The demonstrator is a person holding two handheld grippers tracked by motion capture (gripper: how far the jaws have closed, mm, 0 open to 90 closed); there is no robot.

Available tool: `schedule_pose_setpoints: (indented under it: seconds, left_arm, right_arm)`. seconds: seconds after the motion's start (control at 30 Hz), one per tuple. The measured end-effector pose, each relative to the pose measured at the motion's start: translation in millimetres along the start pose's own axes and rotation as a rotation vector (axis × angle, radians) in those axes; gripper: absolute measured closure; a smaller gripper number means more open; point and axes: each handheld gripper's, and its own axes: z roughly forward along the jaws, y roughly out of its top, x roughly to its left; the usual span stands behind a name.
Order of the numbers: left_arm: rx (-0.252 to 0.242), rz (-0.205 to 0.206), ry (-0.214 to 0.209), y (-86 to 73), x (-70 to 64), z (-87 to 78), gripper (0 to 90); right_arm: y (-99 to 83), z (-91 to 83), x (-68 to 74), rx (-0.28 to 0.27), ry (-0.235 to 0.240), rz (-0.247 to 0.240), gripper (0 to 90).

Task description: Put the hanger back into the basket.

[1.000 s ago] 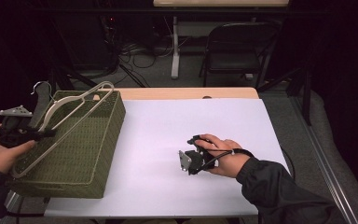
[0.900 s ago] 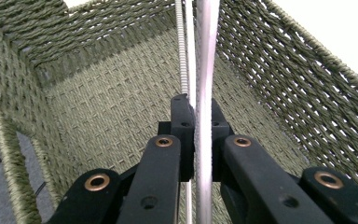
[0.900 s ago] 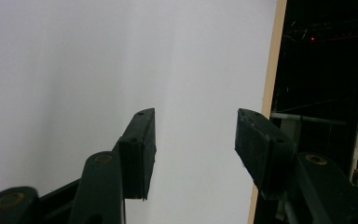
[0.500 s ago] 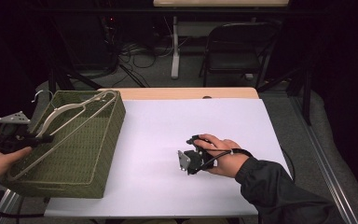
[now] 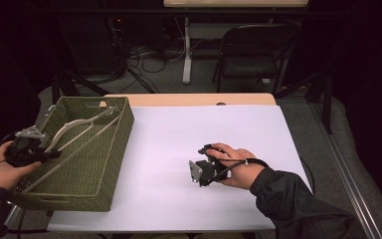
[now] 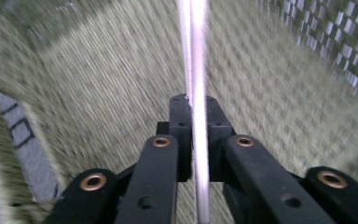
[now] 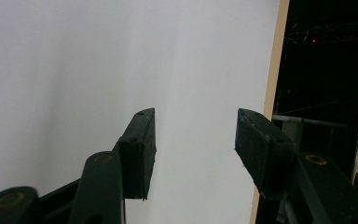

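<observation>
Your left hand-held gripper (image 6: pixel 193 135) is clenched on the hanger (image 5: pixel 79 127), probably light, stiff and slippery; the right (image 7: pixel 193 154) gapes, idle on the bench (image 5: pixel 179 129).

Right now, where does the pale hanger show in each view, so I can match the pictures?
High view: the hanger lies slanted across the green woven basket at the left, its near end at the left tongs.
Left gripper view: its bar runs up the middle, clamped between the jaws.
Right gripper view: not in it; the open right tongs face the white table.
Shared landmark: the basket's weave.
</observation>
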Motion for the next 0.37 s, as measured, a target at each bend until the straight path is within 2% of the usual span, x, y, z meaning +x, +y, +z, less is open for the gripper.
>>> schedule_pose_setpoints:
  seconds: [0.03, 0.07, 0.13, 0.23, 0.27, 0.33, 0.37]
  left_arm:
    - [0.010, -0.002, -0.011, -1.1, -2.2, 2.3, 79.0]
    - [0.004, -0.006, -0.032, -2.2, -4.3, 3.1, 71.6]
    - [-0.017, 0.001, -0.048, -2.9, -9.4, 0.6, 59.3]
    - [-0.075, 0.004, -0.044, -3.4, -17.5, -10.1, 50.4]
    - [-0.103, -0.004, -0.045, -3.6, -20.5, -14.5, 44.3]
    - [-0.151, -0.003, -0.048, -3.4, -28.1, -23.4, 42.8]
    - [-0.158, -0.007, -0.042, -3.3, -32.2, -27.3, 42.8]
  right_arm:
    - [0.0, 0.0, 0.0, 0.000, 0.000, 0.000, 48.1]
    - [-0.3, 0.2, 0.2, -0.001, 0.003, 0.005, 48.1]
    - [-0.5, 0.1, 0.1, 0.003, 0.000, 0.007, 48.1]
    - [-0.8, 0.0, 0.9, -0.008, -0.003, 0.017, 48.1]
    - [-0.5, -1.3, 0.1, -0.002, -0.004, 0.006, 48.0]
    - [-0.6, -2.3, 0.2, -0.006, -0.006, 0.008, 47.3]
    - [-0.6, -2.3, 0.2, -0.006, -0.006, 0.008, 47.3]
